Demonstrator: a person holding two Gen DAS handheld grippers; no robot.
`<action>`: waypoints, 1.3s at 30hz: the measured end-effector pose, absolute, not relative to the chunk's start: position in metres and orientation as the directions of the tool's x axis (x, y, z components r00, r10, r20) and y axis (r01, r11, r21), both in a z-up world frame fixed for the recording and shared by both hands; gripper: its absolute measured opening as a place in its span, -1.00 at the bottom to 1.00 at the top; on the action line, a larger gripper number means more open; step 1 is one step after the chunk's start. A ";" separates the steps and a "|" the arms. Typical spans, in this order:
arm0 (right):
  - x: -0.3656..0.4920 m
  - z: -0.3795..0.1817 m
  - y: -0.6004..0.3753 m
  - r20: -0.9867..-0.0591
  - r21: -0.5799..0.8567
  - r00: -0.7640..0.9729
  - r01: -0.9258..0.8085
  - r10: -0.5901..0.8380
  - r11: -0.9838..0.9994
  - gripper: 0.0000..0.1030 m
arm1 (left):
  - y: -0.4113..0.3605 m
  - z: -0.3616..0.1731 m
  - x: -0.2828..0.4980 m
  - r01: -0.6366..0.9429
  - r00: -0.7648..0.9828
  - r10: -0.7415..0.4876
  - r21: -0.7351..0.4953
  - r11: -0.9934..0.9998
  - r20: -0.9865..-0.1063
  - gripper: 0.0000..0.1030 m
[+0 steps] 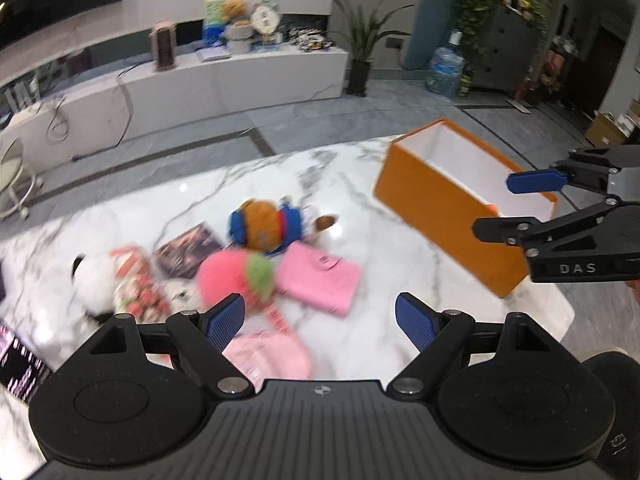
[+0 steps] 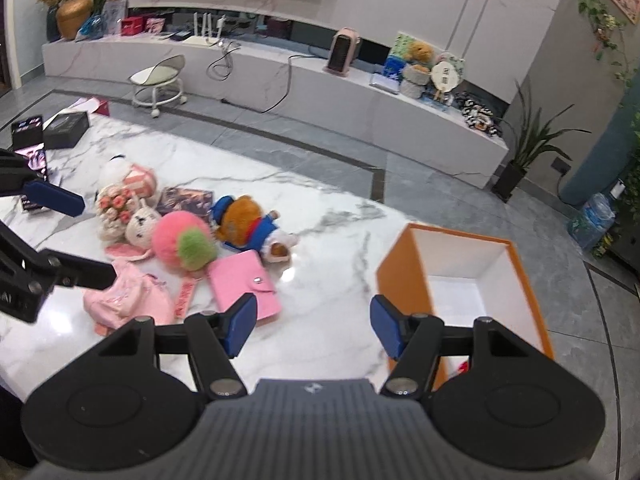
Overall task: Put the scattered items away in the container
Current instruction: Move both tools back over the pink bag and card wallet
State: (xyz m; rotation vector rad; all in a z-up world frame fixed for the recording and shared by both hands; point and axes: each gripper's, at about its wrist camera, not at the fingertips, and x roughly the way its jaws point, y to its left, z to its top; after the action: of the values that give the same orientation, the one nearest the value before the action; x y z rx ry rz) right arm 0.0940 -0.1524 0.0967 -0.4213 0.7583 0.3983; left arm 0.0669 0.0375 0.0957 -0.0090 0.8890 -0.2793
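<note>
1. Toys lie clustered mid-surface (image 2: 340, 208): bear (image 2: 246, 220), pink pompom (image 2: 182, 240), pink wallet (image 2: 244, 282), pink pouch (image 2: 128, 296), bouquet (image 2: 116, 210), and white plush (image 2: 124, 174).
2. Left claw (image 1: 320, 320) hangs spread and empty above the pouch and wallet; right claw (image 2: 314, 326) is likewise spread and empty, between the wallet and the box (image 2: 404, 264).
3. Best approach, by this view: lower one claw squarely over a single soft item, close on its bulk, and lift clear of its neighbours.
4. Orange box stands open at the right of the pile, its white floor largely bare; a small red scrap shows near its front wall, unidentifiable.
</note>
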 end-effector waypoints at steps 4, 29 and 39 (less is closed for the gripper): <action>0.093 0.084 -0.135 -0.744 -0.213 0.636 -0.517 0.205 0.829 0.27 | 0.064 0.083 0.058 0.185 0.586 -0.222 -0.138 0.973 -0.779 0.90; 0.122 0.006 -0.088 -0.835 -0.181 0.514 -0.593 0.197 0.784 0.31 | 0.105 -0.010 0.070 0.084 0.456 -0.215 -0.199 0.977 -0.864 0.90; 0.147 -0.022 -0.074 -0.860 -0.169 0.471 -0.625 0.196 0.762 0.36 | 0.110 -0.033 0.088 0.072 0.424 -0.231 -0.221 0.973 -0.876 0.90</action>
State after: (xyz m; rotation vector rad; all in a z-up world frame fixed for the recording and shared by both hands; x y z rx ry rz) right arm 0.1473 -0.0739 -0.0220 -0.5068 0.9561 0.5298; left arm 0.0879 0.1100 -0.0331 -0.1582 1.1182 -0.1903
